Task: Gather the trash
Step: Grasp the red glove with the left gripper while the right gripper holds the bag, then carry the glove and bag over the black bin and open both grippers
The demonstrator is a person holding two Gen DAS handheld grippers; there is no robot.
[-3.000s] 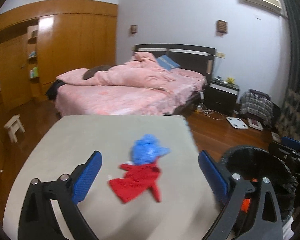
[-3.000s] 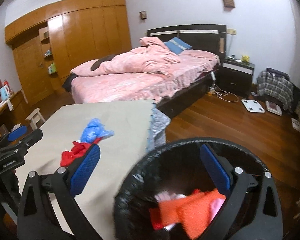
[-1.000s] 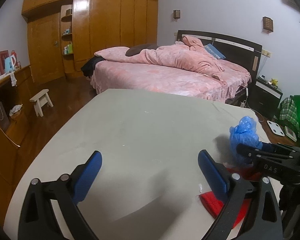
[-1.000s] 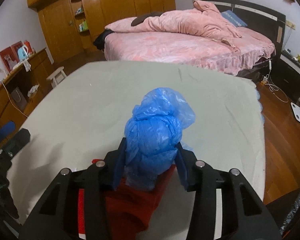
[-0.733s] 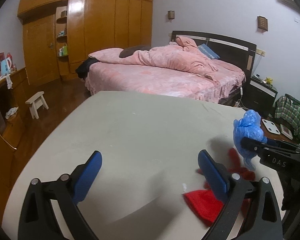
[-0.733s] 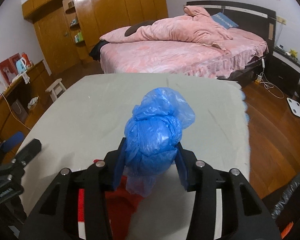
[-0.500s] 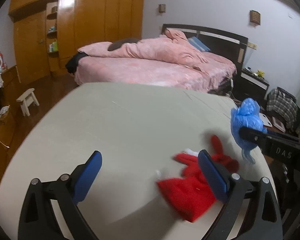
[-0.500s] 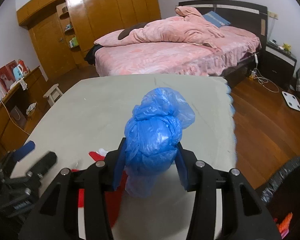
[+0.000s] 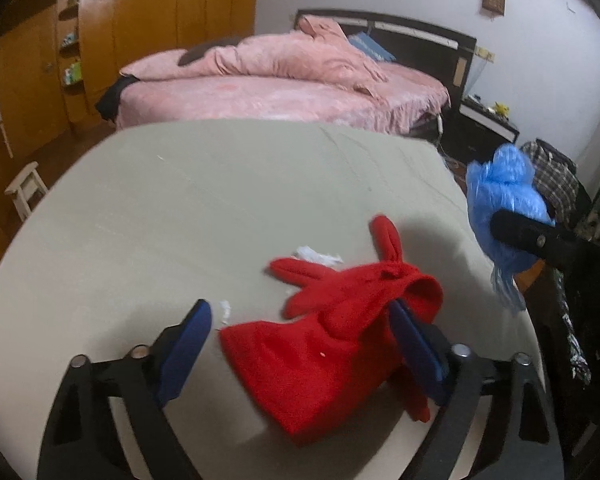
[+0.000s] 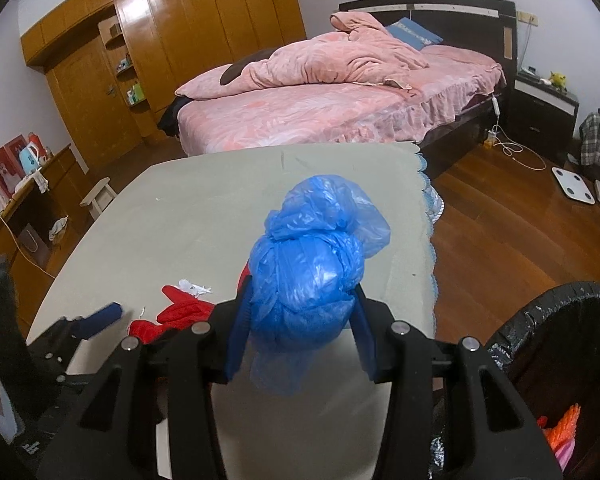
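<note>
Left wrist view: left gripper (image 9: 300, 344) jaws closing around a red glove (image 9: 332, 328) lying flat on the table (image 9: 160, 208), fingers pointing away toward the bed (image 9: 284, 92). Right gripper (image 10: 300, 328) clamps a blue bag (image 10: 312, 276) upright, near the bin (image 10: 564, 344).

The left gripper (image 9: 300, 340) is seen at the bottom of its own view, tilted downward, and its jaws are closing with red cloth (image 9: 332, 344) lying between the 2 blue fingers (image 9: 184, 344); the right-hand finger is touched by the cloth, the left-hand one stands clear of it. The right gripper (image 10: 300, 332) is held at lower centre of its view, its 2 fingers clamped on a knotted blue plastic bag (image 10: 312, 276), which is carried off the table (image 10: 204, 224).
</note>
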